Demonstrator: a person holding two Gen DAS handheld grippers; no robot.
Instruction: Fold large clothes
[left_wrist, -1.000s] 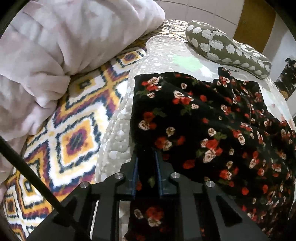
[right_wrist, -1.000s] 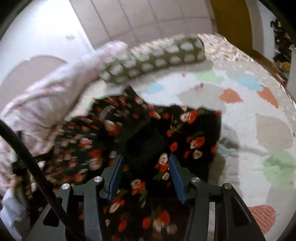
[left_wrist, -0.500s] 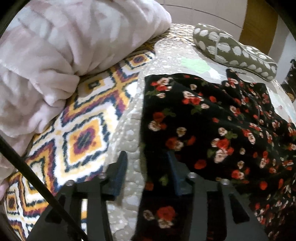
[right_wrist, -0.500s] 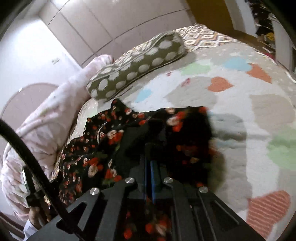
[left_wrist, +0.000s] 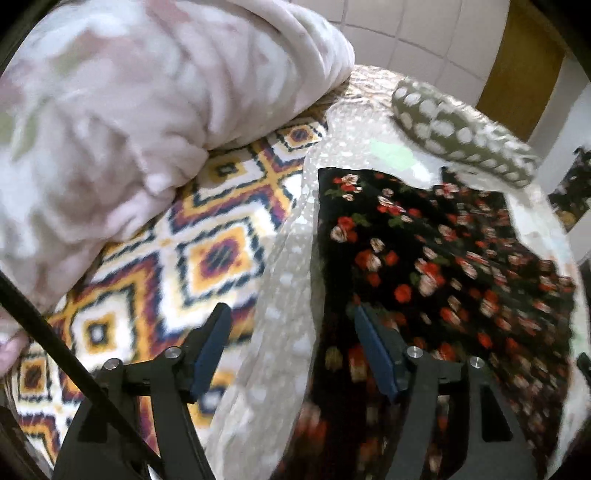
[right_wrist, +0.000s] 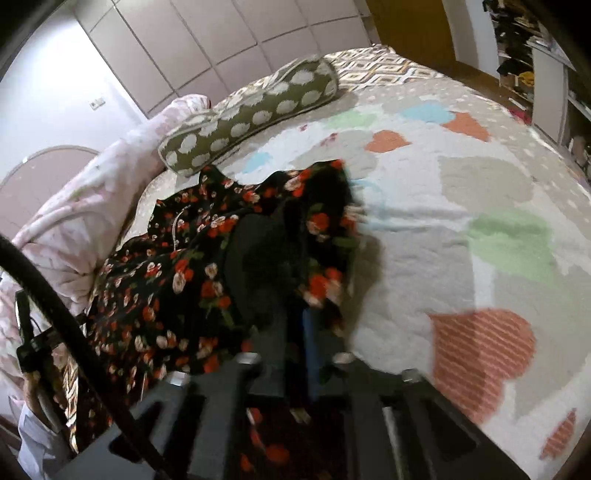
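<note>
My left gripper (left_wrist: 291, 332) jaws wide, straddling floral dress (left_wrist: 436, 266) edge on quilt (left_wrist: 277, 295). My right gripper (right_wrist: 301, 332) clamped on dress fold, lifted.

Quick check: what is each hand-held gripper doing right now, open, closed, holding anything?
Left hand-held gripper: open, holding nothing.
Right hand-held gripper: closed on the floral dress.

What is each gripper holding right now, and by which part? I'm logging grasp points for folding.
The right gripper is shut on the floral dress, pinching a raised fold at its edge. The left gripper is open, holding nothing.
</note>
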